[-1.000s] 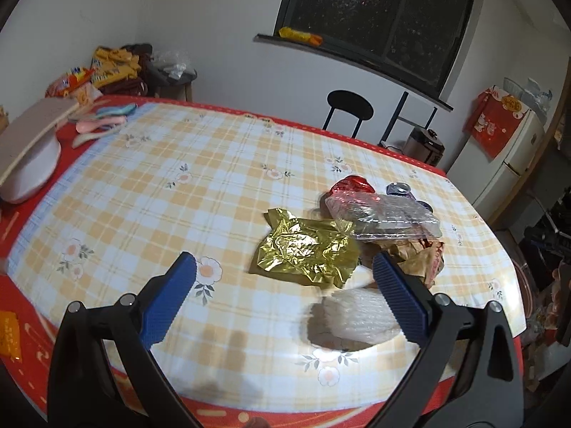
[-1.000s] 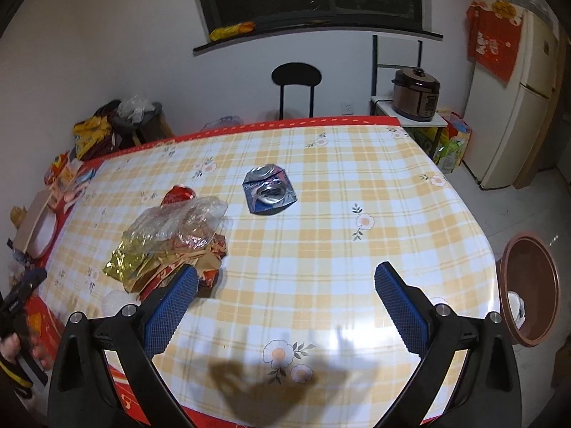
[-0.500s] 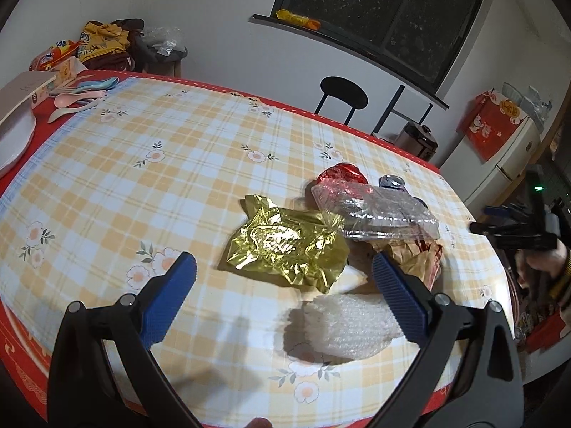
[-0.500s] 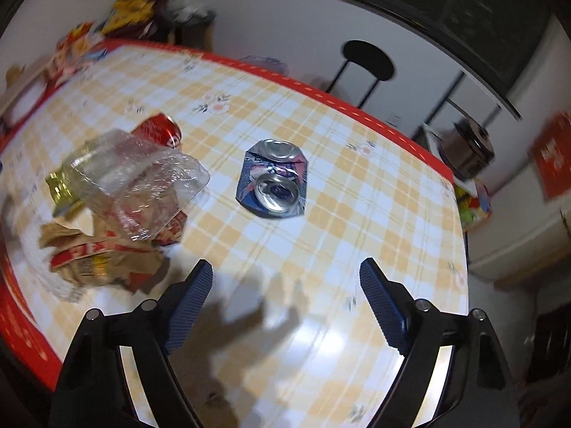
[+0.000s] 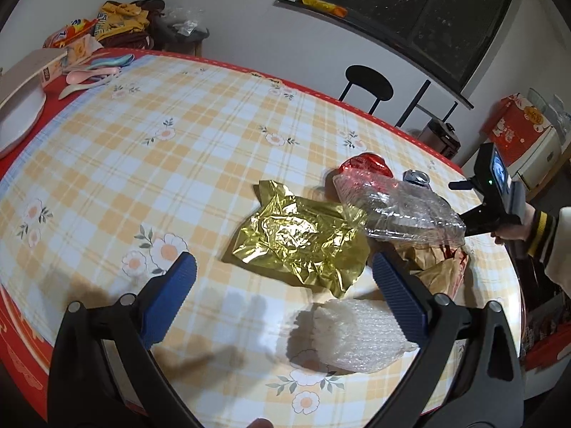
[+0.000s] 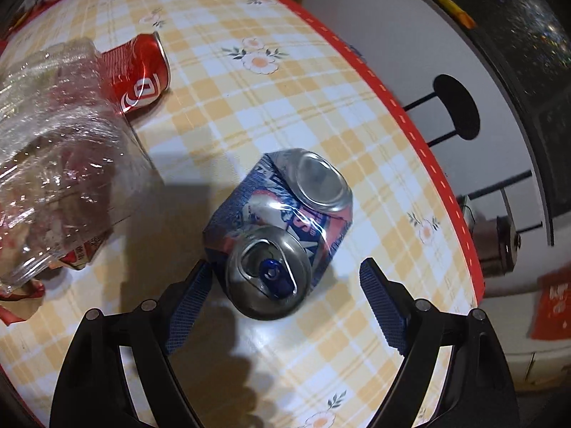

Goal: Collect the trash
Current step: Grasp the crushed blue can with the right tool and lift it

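Note:
A crushed blue can (image 6: 282,235) lies on the checked tablecloth (image 6: 249,114), between the open jaws of my right gripper (image 6: 285,292), just above the table. A crushed red can (image 6: 141,71) and a clear plastic container (image 6: 53,135) lie to its left. In the left wrist view my left gripper (image 5: 282,292) is open and empty over the table edge. Ahead of it lie a gold foil wrapper (image 5: 299,239), a white foam net (image 5: 357,335), the clear container (image 5: 396,210), brown paper wrappers (image 5: 439,264) and the red can (image 5: 364,166).
A white plate (image 5: 18,121), spoons (image 5: 92,75) and snack packs (image 5: 107,25) sit at the table's far left. A black stool (image 5: 367,85) and a rice cooker (image 5: 440,135) stand beyond the table. The right hand-held gripper (image 5: 496,196) shows at the right.
My right gripper has dropped down and forward onto the blue can, which now lies between its jaws. My left gripper has edged closer to the gold wrapper and foam net.

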A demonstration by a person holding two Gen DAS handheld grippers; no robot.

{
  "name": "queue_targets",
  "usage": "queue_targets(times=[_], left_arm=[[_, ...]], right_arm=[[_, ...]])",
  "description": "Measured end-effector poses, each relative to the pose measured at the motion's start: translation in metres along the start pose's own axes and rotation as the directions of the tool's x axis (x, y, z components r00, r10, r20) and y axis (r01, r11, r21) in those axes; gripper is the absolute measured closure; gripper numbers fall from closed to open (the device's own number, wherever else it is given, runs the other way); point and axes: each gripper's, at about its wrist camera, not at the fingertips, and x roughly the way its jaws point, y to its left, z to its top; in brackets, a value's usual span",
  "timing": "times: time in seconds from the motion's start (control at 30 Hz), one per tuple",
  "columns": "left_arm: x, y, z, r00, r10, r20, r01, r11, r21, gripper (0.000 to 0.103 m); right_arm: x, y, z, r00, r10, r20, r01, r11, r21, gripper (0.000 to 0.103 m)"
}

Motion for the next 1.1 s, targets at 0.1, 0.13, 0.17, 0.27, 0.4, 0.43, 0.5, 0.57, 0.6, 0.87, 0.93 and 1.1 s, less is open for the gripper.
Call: queue_targets(times=[0.1,0.13,0.17,0.27,0.4,0.43,0.5,0.57,0.6,0.87,0.93,1.1], left_arm=[[0.004,-0.001,-0.003,1.000,-0.004,-0.014,0.004,1.000,-0.004,0.006],[0.005,-0.002,-0.004,1.000,-0.007,-0.019,0.006,1.000,-0.003,0.006],[0.006,-0.003,-0.004,1.000,-0.007,-0.021,0.007,1.000,-0.001,0.006],[0.008,-0.005,-0.005,0.999,-0.013,-0.029,0.013,1.000,0.002,0.006],[0.010,-0.010,-0.006,0.999,-0.029,-0.039,0.029,1.000,0.006,0.007],[0.010,-0.011,-0.006,0.999,-0.035,-0.041,0.035,0.999,0.007,0.007],[0.010,-0.013,-0.006,0.998,-0.045,-0.043,0.046,0.999,0.011,0.010],[0.009,-0.014,-0.006,0.997,-0.058,-0.047,0.059,0.998,0.014,0.014],[0.009,-0.015,-0.006,0.997,-0.066,-0.051,0.067,0.998,0.014,0.016],[0.013,-0.027,-0.018,0.985,-0.136,-0.108,0.139,0.990,0.029,0.021],[0.014,-0.030,-0.021,0.982,-0.148,-0.119,0.153,0.987,0.040,0.021],[0.014,-0.036,-0.027,0.977,-0.165,-0.136,0.174,0.983,0.065,0.021]], right_arm=[[0.010,0.004,0.002,0.999,0.027,-0.027,-0.028,0.998,-0.050,0.021],[0.009,0.003,0.003,0.999,0.033,-0.017,-0.034,0.998,-0.052,0.021],[0.010,0.002,0.004,0.999,0.046,-0.023,-0.047,0.998,-0.046,0.021],[0.013,-0.002,0.006,0.997,0.080,-0.023,-0.081,0.997,-0.019,0.026],[0.013,-0.007,0.005,0.988,0.153,-0.026,-0.151,0.987,0.055,0.042],[0.013,-0.006,0.004,0.988,0.156,-0.023,-0.154,0.986,0.066,0.042],[0.009,-0.005,-0.001,0.983,0.183,-0.001,-0.182,0.977,0.108,0.043],[0.001,-0.005,-0.006,0.980,0.198,0.034,-0.201,0.966,0.164,0.043],[-0.002,-0.006,-0.009,0.979,0.198,0.054,-0.205,0.960,0.189,0.043],[-0.044,0.005,-0.052,0.960,0.169,0.223,-0.256,0.852,0.457,0.049],[-0.052,0.009,-0.066,0.955,0.159,0.249,-0.270,0.811,0.519,0.055],[-0.077,0.028,-0.099,0.945,0.103,0.310,-0.288,0.709,0.644,0.062]])
